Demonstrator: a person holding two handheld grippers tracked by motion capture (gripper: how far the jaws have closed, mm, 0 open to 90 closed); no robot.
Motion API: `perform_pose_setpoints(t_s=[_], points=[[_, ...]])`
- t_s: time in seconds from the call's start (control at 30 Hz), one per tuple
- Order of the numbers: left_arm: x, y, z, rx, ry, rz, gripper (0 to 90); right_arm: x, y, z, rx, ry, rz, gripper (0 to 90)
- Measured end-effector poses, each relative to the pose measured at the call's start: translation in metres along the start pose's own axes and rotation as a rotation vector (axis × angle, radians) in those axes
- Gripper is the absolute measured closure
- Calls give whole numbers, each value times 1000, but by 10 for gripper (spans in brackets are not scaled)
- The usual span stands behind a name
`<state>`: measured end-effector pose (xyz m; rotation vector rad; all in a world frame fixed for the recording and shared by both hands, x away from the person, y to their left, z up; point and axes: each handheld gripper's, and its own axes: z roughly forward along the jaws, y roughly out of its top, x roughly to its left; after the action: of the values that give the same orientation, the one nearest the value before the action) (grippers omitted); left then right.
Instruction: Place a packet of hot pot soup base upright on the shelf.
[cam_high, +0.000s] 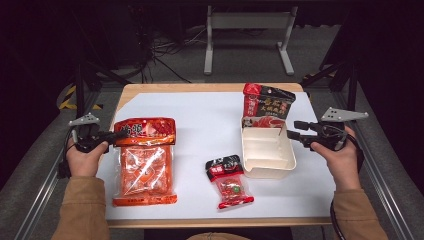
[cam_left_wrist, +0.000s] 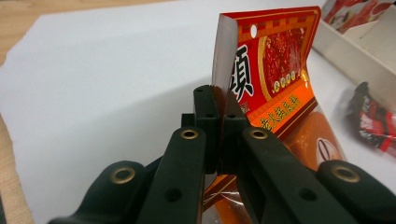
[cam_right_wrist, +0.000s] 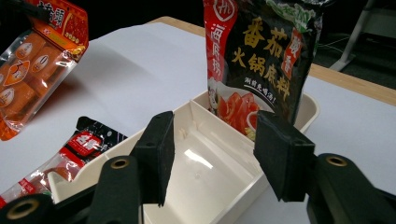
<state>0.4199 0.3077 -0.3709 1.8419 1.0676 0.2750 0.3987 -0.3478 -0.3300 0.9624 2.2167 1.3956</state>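
Orange snack bag (cam_high: 145, 160) is pinched at its top edge in our left gripper (cam_high: 116, 135), jaws clamped tight on the header. We should lift steadily so it hangs clear, then carry it toward the cream tray (cam_high: 286, 167) just ahead of our right gripper (cam_high: 291, 129), whose jaws stand half open, holding nothing.

Big packet (cam_high: 145, 160) lies left of small packet (cam_high: 229, 181), tray (cam_high: 266, 150) right.
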Motion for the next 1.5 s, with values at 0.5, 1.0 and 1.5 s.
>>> perform_pose_setpoints(t_s=[0.5,1.0,1.5], points=[[-48,26,-32,-90,-54,122,899,14,13,-10,-54,83,8,589],[-89,40,-57,-177,-72,243,900,35,27,-15,-78,114,-42,570],[-124,51,-65,-249,-112,351,900,53,41,-9,-116,164,-79,543]])
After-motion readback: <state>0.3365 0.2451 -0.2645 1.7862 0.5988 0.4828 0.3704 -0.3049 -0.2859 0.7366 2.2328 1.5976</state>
